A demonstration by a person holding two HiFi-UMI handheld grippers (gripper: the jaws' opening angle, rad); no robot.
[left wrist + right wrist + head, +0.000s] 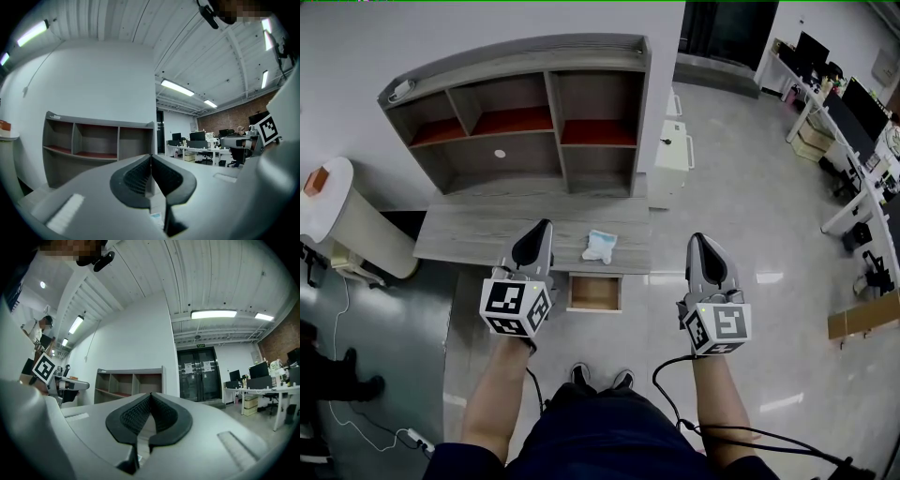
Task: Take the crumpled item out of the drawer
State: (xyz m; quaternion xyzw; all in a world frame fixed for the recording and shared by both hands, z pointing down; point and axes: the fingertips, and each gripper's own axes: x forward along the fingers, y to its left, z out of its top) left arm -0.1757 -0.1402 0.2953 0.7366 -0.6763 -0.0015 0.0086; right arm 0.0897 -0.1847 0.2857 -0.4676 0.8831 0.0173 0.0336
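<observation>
Nearest the person, a pair of dark shoes [579,376] stands on the floor just short of the open drawer [594,292], which is pulled out of the front of the grey worktop [478,234] and shows its pale wooden inside. The left claw [546,228] is held up to the left of the drawer and the right claw [696,240] to its right, well apart from each other. In the left gripper view the left claw [151,159] has its ribbed pads pressed together with nothing between them. The right gripper view shows the right claw [150,397] likewise closed and empty.

Just beyond the drawer, the crumpled item [600,246], white and pale blue, lies on the worktop, out of the drawer and touched by neither claw. Behind it, at the back of the worktop, stands a grey shelf unit [516,155] with reddish shelves, against the white wall. To the right of that unit is a white cabinet [672,155].
</observation>
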